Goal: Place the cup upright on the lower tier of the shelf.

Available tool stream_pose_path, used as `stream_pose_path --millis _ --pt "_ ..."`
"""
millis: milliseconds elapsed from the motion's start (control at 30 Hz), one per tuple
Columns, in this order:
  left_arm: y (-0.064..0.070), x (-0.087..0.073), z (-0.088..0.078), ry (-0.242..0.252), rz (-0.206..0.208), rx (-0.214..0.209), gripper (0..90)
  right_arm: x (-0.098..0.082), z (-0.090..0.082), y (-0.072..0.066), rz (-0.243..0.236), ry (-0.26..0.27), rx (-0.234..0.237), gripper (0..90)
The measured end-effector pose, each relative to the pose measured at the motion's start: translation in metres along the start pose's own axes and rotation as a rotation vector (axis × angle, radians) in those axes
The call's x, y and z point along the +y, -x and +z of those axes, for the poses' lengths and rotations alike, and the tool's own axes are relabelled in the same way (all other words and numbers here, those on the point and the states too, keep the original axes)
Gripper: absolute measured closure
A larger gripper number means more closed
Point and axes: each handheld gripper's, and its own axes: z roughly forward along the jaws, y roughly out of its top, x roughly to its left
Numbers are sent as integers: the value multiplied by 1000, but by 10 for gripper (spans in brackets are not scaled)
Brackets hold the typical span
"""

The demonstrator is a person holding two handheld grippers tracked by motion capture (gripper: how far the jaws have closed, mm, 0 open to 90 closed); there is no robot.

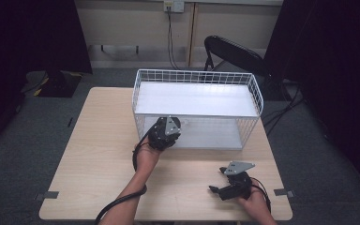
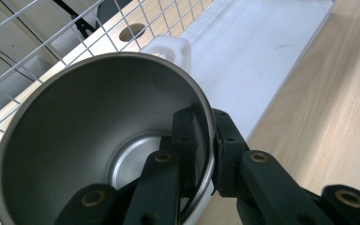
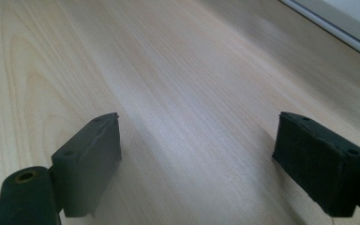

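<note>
Stainless-steel cup with a white plastic handle: from the high view, the left gripper [image 1: 165, 132] holds it at the front lower opening of the white wire rack [image 1: 255, 89] on the pale wooden desk [image 1: 98, 154]. In the left gripper view, the fingers [image 2: 187, 136] pinch the cup [image 2: 93, 117] by its rim (one inside, one outside), so I'd lower it level onto the white shelf board [image 2: 253, 51] before letting go. The right gripper view shows the right gripper [image 3: 197, 159] idle, fingers spread over bare desk.

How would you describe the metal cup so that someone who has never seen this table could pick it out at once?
Start at the white wire rack standing on the far half of the wooden table. At its front left corner the left gripper pinches the rim of a cup. It is the one shiny steel thing there, round, open-mouthed, with a white handle.
</note>
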Motion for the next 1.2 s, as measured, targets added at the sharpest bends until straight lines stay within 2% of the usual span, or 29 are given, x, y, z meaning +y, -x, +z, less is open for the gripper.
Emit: stream_pose_path --millis 233,500,833,967,1033,1100,1133,1200 --pt "-2 -3 0 1 -6 13 821 0 0 0 0 0 0 142" --pt "0 -4 0 -1 10 20 818 0 0 0 0 0 0 142" --pt "-1 -4 1 4 11 28 809 0 0 0 0 0 -1 142" --pt "-1 -4 1 5 26 40 801 0 0 0 0 0 -1 142" --pt "-1 -3 1 6 40 53 779 0 0 0 0 0 -1 142" --pt "-1 -2 1 9 47 68 700 0 0 0 0 0 -1 142" --pt "-1 -2 0 11 38 65 653 0 0 0 0 0 -1 142" --pt "-2 -1 0 19 30 73 615 0 0 0 0 0 -1 142"
